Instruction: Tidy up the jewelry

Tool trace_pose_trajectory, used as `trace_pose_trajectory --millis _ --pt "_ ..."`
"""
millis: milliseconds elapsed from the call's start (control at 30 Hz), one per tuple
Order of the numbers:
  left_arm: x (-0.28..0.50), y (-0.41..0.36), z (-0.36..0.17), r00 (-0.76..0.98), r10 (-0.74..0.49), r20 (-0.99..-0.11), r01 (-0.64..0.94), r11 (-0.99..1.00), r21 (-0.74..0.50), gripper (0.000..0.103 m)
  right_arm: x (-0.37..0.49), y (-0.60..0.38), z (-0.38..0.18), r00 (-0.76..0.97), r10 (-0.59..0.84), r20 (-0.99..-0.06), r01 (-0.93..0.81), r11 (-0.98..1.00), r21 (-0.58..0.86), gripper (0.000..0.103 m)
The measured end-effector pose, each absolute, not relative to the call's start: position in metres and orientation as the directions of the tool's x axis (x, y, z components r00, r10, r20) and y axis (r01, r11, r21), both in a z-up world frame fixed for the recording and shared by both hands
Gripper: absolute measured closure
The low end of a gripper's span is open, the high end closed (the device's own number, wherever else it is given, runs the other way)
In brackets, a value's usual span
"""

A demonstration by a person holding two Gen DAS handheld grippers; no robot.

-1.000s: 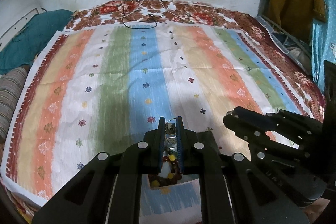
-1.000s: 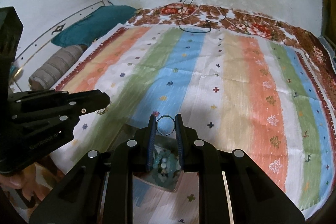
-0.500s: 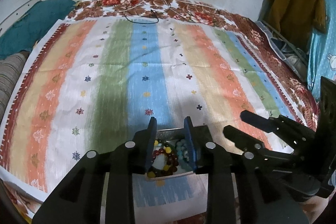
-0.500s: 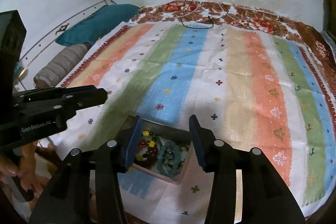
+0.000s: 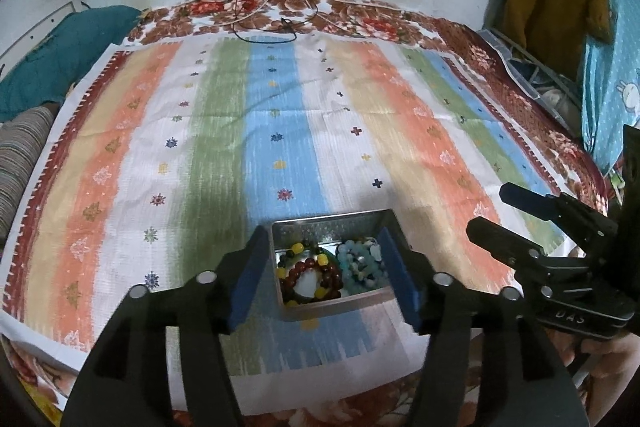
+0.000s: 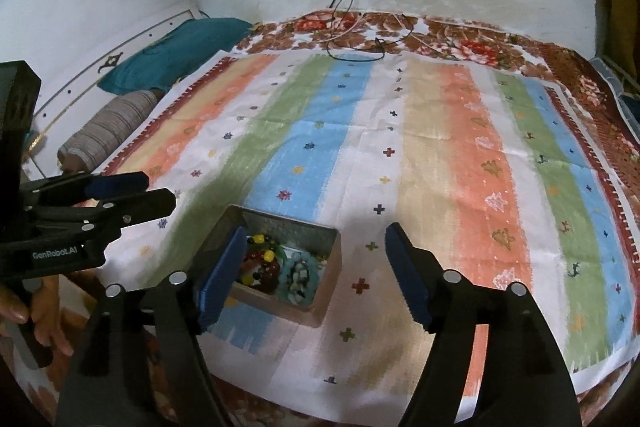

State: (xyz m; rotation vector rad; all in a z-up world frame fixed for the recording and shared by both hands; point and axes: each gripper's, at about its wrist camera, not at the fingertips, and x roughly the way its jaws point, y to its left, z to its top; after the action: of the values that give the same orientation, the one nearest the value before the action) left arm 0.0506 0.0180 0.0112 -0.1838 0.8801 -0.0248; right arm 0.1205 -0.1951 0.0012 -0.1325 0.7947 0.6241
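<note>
Both grippers stand released, jaws wide apart and holding nothing. Left gripper (image 5: pixel 324 275) hangs over the tin (image 5: pixel 328 227), which sits on the striped cloth (image 5: pixel 280 107) near its front edge. Right gripper (image 6: pixel 316 277) hovers just right of the tin. Red beads (image 5: pixel 310 277) and teal beads (image 5: pixel 360 263) lie inside. Readable: "GenRobot.AI" on the left gripper's side, "DAS" on the right's.

left gripper (image 5: pixel 324 275) jaws apart; right gripper (image 6: pixel 316 275) jaws wide
</note>
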Motion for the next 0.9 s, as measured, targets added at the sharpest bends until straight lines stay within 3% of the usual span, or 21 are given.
trace_pose_trajectory --millis 167,367,467,900 --pt "0.044 0.012 0.011 0.652 -0.081 -0.753 -0.043 0.989 -0.144 0.020 0.117 -0.202 -0.002 0.536 0.467 -0.704 -0.561 0.819 0.116 0.023" --pt "0.036 0.006 0.011 0.665 -0.044 -0.746 -0.045 0.994 -0.098 0.008 0.109 -0.202 0.000 0.563 0.449 -0.694 -0.573 0.817 0.063 0.015" --pt "0.031 0.008 0.011 0.673 -0.029 -0.739 -0.058 0.994 -0.092 0.006 0.104 -0.203 0.000 0.566 0.452 -0.689 -0.580 0.813 0.056 0.010" --pt "0.013 0.001 0.012 0.705 0.052 -0.707 -0.087 0.996 -0.014 0.006 0.094 -0.209 0.001 0.556 0.487 -0.674 -0.600 0.796 0.080 0.009"
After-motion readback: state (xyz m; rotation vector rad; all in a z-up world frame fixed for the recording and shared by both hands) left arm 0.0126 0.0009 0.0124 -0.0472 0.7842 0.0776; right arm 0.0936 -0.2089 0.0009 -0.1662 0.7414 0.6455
